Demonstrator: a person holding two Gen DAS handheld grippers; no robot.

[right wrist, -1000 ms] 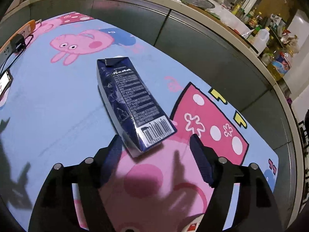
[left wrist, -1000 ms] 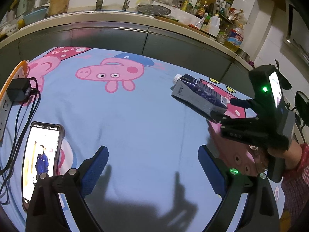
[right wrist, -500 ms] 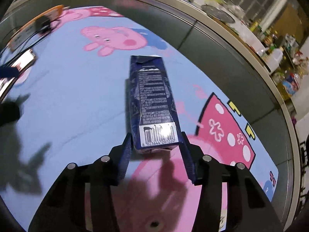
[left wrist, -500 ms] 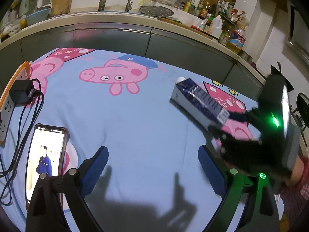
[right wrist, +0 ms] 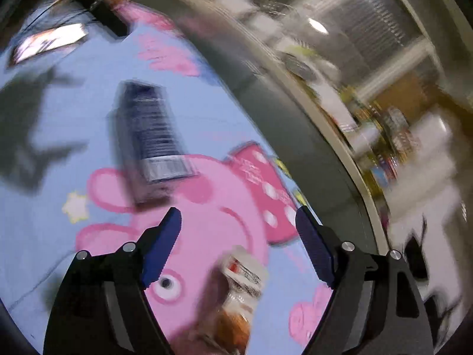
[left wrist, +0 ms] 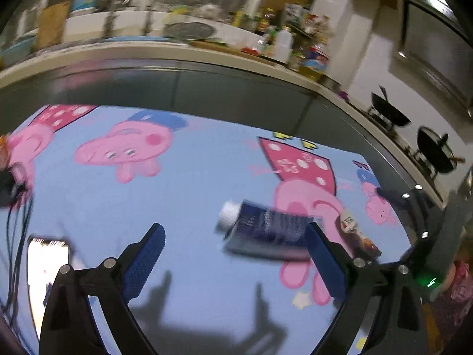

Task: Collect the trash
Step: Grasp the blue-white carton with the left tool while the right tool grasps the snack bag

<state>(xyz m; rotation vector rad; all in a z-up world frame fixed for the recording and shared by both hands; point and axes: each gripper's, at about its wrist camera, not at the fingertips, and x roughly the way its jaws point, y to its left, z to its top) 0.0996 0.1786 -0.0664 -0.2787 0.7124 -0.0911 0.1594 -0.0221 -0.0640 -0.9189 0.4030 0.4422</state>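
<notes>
A dark blue drink carton (left wrist: pixel 266 230) with a white cap lies on its side on the pig-print cloth (left wrist: pixel 192 195), cap to the left. My left gripper (left wrist: pixel 236 254) is open, and the carton's end sits just beyond its right finger. In the blurred right wrist view the carton (right wrist: pixel 150 136) lies ahead and to the left of my right gripper (right wrist: pixel 239 236). Its jaws are opening and touch nothing. A brown and white snack wrapper (right wrist: pixel 239 290) lies low between its fingers, and in the left wrist view the wrapper (left wrist: pixel 354 230) lies right of the carton.
A lit phone (left wrist: pixel 47 254) and a charger with cables (left wrist: pixel 11 183) lie at the cloth's left. A grey cabinet front (left wrist: pixel 207 88) under a cluttered counter runs along the far edge. Woks (left wrist: pixel 434 151) stand at the right. A person's red sleeve (left wrist: pixel 455 290) is at the right edge.
The right gripper shut on the carton, swung it toward the left gripper, then let go and drew back right. The carton now lies flat nearer the left gripper. Both views are now blurred.
</notes>
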